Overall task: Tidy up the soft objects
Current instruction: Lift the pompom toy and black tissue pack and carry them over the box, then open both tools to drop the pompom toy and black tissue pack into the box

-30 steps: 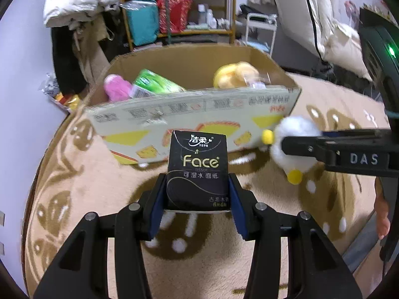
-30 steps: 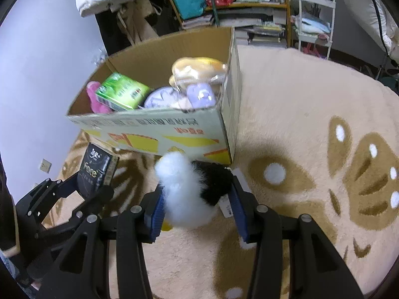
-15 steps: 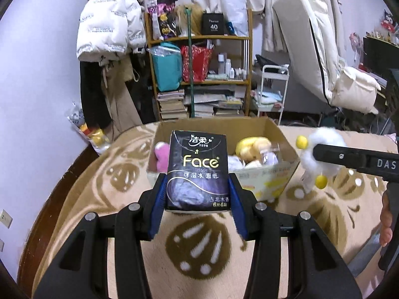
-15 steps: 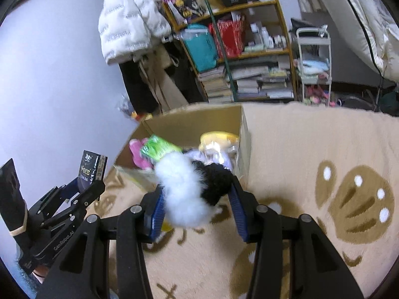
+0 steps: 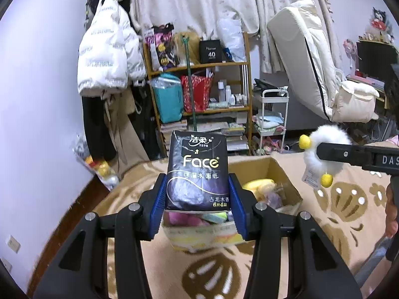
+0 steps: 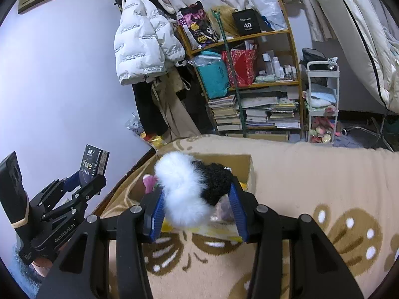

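My left gripper point(image 5: 197, 199) is shut on a black tissue pack point(image 5: 198, 172) printed "Face", held upright above the near wall of an open cardboard box point(image 5: 281, 172). My right gripper point(image 6: 195, 208) is shut on a fluffy white and black plush toy point(image 6: 184, 186) with yellow feet, raised over the same box point(image 6: 245, 162). In the left wrist view that toy point(image 5: 324, 139) hangs at the right, beyond the box. Inside the box lie a pink soft item point(image 5: 179, 218), a yellow plush point(image 5: 259, 184) and other soft things. The tissue pack point(image 6: 93, 164) also shows at the left of the right wrist view.
The box stands on a beige rug point(image 6: 311, 174) with brown paw prints. Behind it are a wooden shelf point(image 5: 199, 87) with bags and books, a white cart point(image 5: 273, 122), hanging coats point(image 5: 109, 59) and a white mattress point(image 5: 311, 57) leaning on the curtain. A hand point(image 5: 390, 211) shows at right.
Both grippers have risen with their loads, and the views have tilted up from the box front to the room. The box now sits lower, partly behind the held things.
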`<state>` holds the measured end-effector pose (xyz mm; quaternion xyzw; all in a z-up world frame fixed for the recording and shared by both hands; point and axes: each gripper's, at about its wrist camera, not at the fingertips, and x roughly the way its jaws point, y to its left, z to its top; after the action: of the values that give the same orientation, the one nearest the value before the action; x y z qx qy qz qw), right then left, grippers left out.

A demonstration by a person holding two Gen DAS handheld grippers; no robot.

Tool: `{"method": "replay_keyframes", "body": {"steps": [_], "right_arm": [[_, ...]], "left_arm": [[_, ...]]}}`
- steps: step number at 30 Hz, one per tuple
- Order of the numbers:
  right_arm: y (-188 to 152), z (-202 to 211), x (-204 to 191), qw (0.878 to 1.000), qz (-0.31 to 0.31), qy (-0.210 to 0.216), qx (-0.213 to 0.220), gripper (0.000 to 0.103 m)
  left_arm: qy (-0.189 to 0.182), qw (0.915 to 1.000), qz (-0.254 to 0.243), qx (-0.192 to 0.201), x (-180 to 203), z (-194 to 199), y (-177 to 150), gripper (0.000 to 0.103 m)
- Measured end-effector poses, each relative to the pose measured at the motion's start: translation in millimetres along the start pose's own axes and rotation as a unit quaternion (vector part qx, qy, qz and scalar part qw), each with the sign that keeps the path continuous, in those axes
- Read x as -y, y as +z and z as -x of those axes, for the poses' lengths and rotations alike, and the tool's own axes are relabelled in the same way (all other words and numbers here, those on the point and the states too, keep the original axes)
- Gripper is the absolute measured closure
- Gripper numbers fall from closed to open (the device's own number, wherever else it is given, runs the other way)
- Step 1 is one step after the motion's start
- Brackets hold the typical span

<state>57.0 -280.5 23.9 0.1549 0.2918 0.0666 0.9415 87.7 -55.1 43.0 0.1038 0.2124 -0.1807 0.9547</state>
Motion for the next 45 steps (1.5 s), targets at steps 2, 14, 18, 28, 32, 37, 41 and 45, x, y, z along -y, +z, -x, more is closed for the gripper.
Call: {"method": "replay_keyframes", "body": {"steps": [2,14,18,28,32,37,41,45], "right_arm": [[7,-6,-3,1.000,0.007,0.002,0.001,0.053],[18,-56,-22,0.999,0.037,0.023,-0.009,0.053],[13,-71,-24,0.998,0.045,0.031,-0.009,0.053],[-11,-111,-7,0.998,0.032,0.021,-0.053,0.052],[-18,-115,-2,0.997,0.038,0.003,-0.061,0.050],[-20,-114,3,0.998,0.032,-0.006,-0.061,0.050],[-21,-109,0,0.997,0.039,-0.015,-0.060,0.050],[-22,-98,-8,0.997,0.058,-0.027,-0.047,0.047]], "left_arm": [[0.004,1.0000,-0.002,0.003,-3,-4,3,0.057],[0.011,0.9988,0.040,-0.026,-30,-56,-6,0.057],[0.003,0.9977,0.052,-0.042,-33,-72,-16,0.057],[-0.008,0.9951,0.053,-0.084,-27,-103,-38,0.057],[-0.011,0.9942,0.043,-0.097,-22,-112,-45,0.056],[0.000,0.9941,0.027,-0.105,-16,-114,-50,0.048],[0.003,0.9940,0.035,-0.103,-19,-110,-50,0.038],[0.013,0.9943,0.040,-0.098,-26,-100,-50,0.032]]}}
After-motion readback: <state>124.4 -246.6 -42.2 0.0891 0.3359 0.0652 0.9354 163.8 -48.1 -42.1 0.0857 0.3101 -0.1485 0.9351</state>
